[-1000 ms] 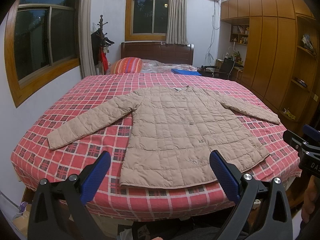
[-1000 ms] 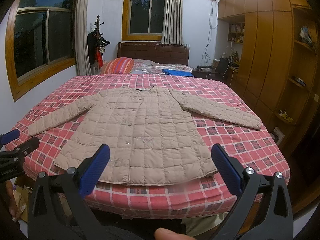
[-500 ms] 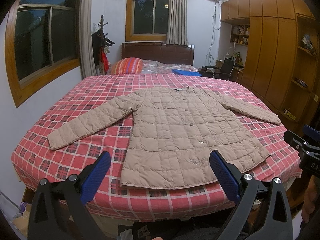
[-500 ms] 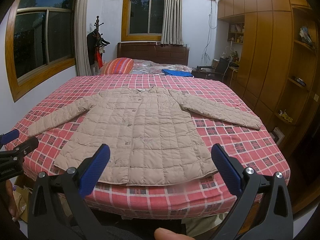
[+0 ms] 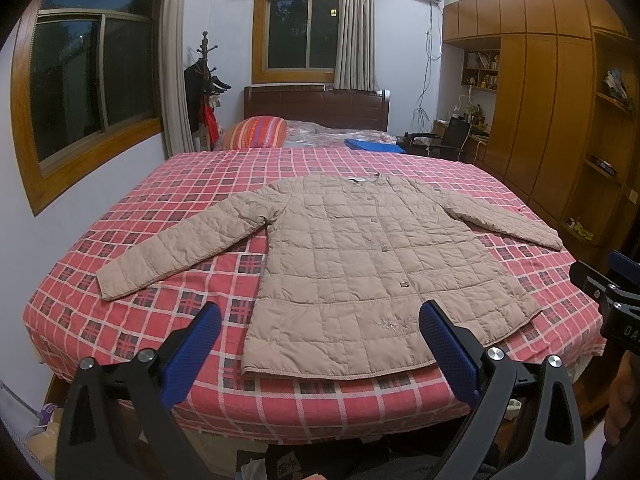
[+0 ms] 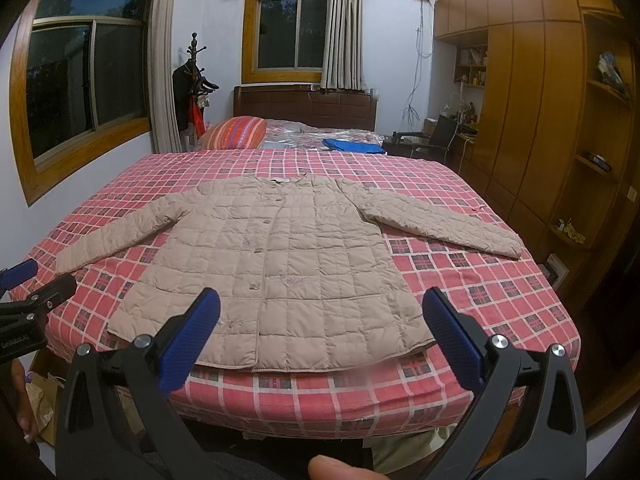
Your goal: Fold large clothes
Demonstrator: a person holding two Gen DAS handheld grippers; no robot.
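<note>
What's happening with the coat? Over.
Both grippers, left and right, open, empty. Coat flat on bed, sleeves out, unfolded. Nothing in the way.

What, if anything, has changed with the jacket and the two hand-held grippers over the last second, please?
Nothing has visibly changed. The beige quilted jacket lies flat on the checked bedspread with both sleeves spread out, exactly as before. The left hand-held gripper and the right hand-held gripper hover open at the foot of the bed, holding nothing and not touching the jacket.
</note>
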